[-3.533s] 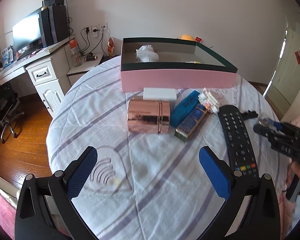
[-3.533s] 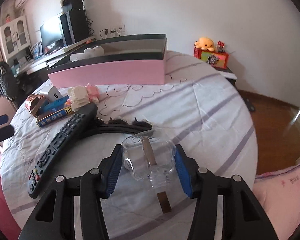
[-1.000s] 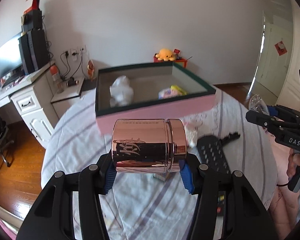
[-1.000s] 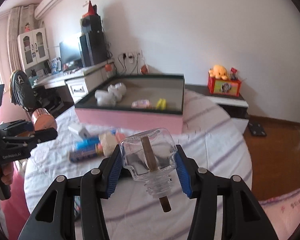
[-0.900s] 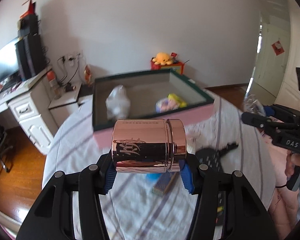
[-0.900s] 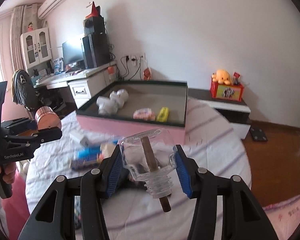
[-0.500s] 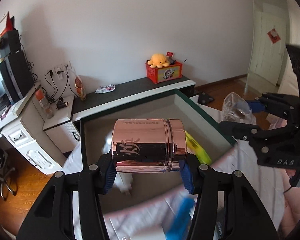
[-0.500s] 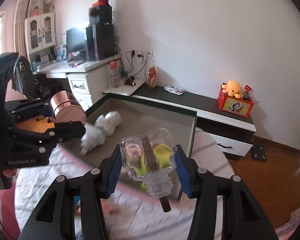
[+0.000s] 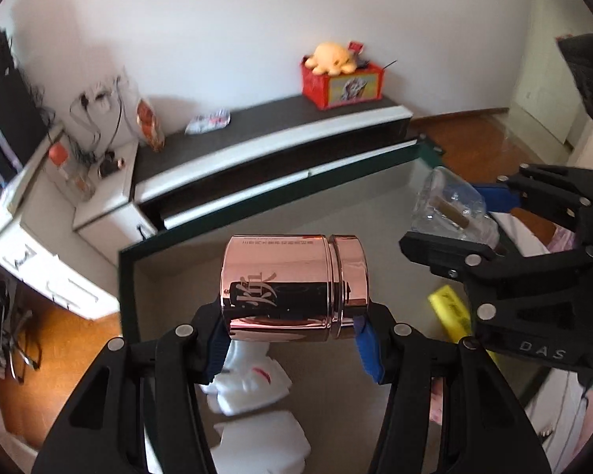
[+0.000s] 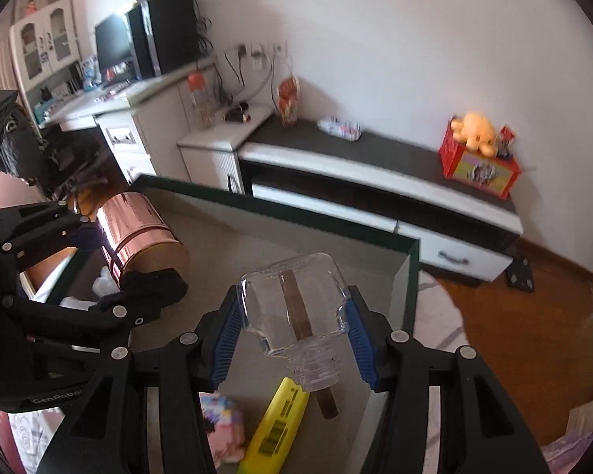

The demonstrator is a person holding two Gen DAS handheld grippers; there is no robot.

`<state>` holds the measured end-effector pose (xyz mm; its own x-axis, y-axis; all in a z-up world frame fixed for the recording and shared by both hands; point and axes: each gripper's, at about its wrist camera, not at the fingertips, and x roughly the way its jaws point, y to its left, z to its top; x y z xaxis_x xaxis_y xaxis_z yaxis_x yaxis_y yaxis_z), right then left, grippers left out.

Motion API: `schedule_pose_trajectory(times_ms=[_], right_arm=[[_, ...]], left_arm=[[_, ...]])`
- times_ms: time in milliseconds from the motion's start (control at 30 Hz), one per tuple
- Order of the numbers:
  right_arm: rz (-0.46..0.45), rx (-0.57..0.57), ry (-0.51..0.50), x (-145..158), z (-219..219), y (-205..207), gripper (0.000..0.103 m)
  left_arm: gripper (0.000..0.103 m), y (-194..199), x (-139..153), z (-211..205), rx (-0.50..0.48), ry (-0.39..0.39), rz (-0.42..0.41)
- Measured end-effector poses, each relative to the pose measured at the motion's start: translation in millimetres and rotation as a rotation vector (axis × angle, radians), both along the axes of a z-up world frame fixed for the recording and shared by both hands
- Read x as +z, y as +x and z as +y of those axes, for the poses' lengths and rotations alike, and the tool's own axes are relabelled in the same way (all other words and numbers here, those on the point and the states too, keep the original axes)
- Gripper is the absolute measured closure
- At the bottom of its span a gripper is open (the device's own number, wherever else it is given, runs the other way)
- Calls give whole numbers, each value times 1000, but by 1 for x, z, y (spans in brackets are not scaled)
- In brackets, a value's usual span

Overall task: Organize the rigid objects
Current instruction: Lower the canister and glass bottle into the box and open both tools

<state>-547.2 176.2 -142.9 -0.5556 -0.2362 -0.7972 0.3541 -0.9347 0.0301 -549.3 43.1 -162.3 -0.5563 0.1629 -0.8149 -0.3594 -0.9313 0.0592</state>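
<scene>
Above the green-rimmed box (image 9: 257, 213), the left gripper (image 9: 292, 331) grasps a rose-gold canister (image 9: 292, 288) (lying sideways); at three o'clock, the right gripper (image 10: 296, 335) grasps a clear bottle (image 10: 292, 308).

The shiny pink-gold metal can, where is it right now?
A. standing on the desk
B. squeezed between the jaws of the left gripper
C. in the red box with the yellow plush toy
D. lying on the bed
B: the shiny pink-gold metal can lies sideways between the blue pads of the left gripper, held above the open box with the dark green rim.
</scene>
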Motion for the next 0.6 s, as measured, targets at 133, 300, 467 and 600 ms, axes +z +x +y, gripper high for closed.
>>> schedule_pose_trajectory(times_ms=[133,300,467,600], right_arm=[[-36,-6,46,-12,-1,-12,51],[-66,-11,95,-23,-2,-19,51],[-80,-27,121,-28,-3,-21,51],[-83,-35,141,-29,-2,-22,51]], left_arm=[[49,-8,-18,5,9,-28,-21],[48,-12,-26,11,17,-58,-53],[38,-13,-25,8,37,-60,-48],[28,-12,-25,3,58,-56,-42]])
